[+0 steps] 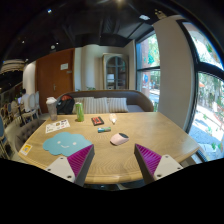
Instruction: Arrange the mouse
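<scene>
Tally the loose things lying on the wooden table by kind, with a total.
Round light-blue mat: 1
Small pale computer mouse: 1
Green bottle: 1
White cup: 1
Flat printed paper: 1
Small dark red-brown box: 1
Small teal item: 1
Total: 7
The tool is open, short of the mouse.

Long light wooden table [120, 135]; grey cushioned bench [100, 101] behind; tall windows [205, 95] beside table, greenery outside; wooden door [55, 72].
</scene>
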Demonstrator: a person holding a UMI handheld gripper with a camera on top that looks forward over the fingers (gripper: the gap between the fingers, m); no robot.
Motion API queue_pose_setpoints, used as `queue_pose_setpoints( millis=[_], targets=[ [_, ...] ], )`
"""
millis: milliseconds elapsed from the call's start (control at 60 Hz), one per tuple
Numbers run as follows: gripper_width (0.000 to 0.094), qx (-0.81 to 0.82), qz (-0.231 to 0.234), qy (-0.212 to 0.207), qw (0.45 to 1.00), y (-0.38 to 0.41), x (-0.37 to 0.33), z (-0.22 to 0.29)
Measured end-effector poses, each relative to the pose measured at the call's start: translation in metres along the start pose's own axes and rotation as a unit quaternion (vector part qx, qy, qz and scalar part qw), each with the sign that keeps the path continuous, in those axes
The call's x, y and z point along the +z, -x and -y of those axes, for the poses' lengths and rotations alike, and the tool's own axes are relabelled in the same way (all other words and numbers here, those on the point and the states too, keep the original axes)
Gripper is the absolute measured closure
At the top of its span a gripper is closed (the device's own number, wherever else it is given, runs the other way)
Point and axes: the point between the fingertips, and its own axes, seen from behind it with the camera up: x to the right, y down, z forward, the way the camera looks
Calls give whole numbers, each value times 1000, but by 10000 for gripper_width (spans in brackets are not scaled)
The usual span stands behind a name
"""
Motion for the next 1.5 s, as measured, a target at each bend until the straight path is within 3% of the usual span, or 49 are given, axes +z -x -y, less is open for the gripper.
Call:
queue_pose_setpoints(
  millis=[250, 483, 783, 950, 1500],
  targets=[
    [92, 18, 40, 5, 999, 53, 2, 15],
    [89, 18, 29, 16, 999, 56, 18, 6],
    [102, 55, 31, 102, 993, 36, 121, -76],
    [101, 63, -1, 137, 989, 11, 183, -98],
    [108, 26, -25, 135, 990, -11, 296, -60]
  ],
)
